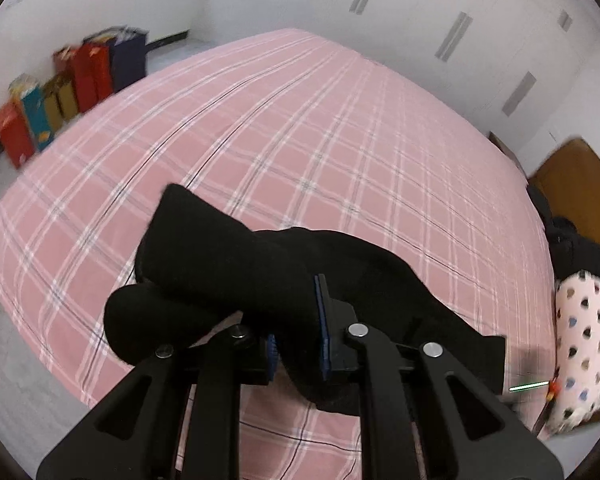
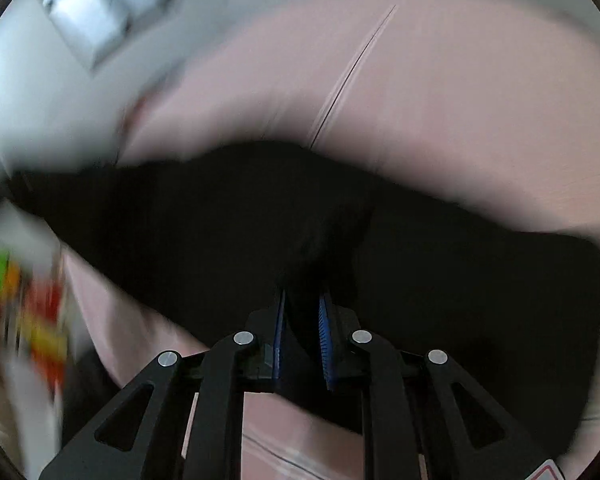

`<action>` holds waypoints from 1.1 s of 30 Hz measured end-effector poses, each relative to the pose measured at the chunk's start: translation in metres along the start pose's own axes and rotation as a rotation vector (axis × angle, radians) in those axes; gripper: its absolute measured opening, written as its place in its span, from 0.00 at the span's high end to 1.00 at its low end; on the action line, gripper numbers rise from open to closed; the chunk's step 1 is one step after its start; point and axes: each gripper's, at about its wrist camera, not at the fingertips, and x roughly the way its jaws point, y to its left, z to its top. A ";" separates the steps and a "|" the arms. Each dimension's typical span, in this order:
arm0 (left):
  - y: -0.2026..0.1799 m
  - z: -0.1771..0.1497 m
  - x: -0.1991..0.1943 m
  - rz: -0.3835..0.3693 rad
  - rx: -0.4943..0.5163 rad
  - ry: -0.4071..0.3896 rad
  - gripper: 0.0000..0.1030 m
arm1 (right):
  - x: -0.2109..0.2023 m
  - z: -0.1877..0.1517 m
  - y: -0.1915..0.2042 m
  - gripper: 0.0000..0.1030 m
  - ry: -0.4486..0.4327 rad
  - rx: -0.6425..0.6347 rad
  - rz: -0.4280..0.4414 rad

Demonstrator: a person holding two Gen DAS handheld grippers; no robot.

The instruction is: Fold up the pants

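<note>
Mid-fold: left gripper (image 1: 298, 340) and right gripper (image 2: 302, 340) both clamped on black pants (image 1: 228, 264) above pink bed (image 1: 300, 120); next, lay fold flat.

The black pants (image 1: 236, 264) are soft and thick, bunched up into fat rolls and folds, lifted a little above the pink checked bed (image 1: 300, 128), with one rounded end sticking out to the left and a flat end hanging down low on the right.
</note>
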 end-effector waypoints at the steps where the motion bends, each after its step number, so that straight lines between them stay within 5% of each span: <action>1: -0.011 0.001 -0.004 -0.003 0.045 -0.002 0.86 | -0.009 -0.004 0.006 0.69 -0.068 -0.030 -0.012; 2: -0.019 0.001 -0.007 -0.007 0.081 -0.006 0.86 | -0.022 -0.004 0.003 0.47 -0.077 0.000 0.053; 3: -0.029 0.001 -0.010 -0.017 0.121 -0.012 0.86 | -0.039 -0.005 -0.008 0.42 -0.084 0.061 0.100; 12: -0.175 -0.043 -0.019 -0.145 0.498 -0.047 0.81 | -0.192 -0.060 -0.150 0.35 -0.330 0.401 -0.061; 14: -0.215 -0.073 -0.007 -0.212 0.582 0.013 0.68 | -0.205 -0.078 -0.171 0.35 -0.350 0.452 -0.096; 16: -0.259 -0.129 0.035 -0.294 0.684 0.162 0.14 | -0.203 -0.093 -0.189 0.35 -0.337 0.508 -0.097; 17: -0.275 -0.162 0.061 -0.258 0.749 0.230 0.16 | -0.204 -0.100 -0.203 0.35 -0.326 0.531 -0.089; 19: -0.288 -0.203 0.086 -0.129 0.852 0.271 0.39 | -0.200 -0.117 -0.200 0.35 -0.309 0.558 -0.052; 21: -0.289 -0.227 0.080 -0.128 0.896 0.257 0.39 | -0.195 -0.111 -0.200 0.35 -0.301 0.536 0.002; 25: -0.283 -0.220 0.039 -0.189 0.881 0.142 0.24 | -0.175 -0.094 -0.190 0.34 -0.259 0.437 0.056; 33: -0.257 -0.174 0.004 -0.141 0.778 0.024 0.22 | -0.106 -0.040 -0.174 0.21 -0.128 0.301 0.093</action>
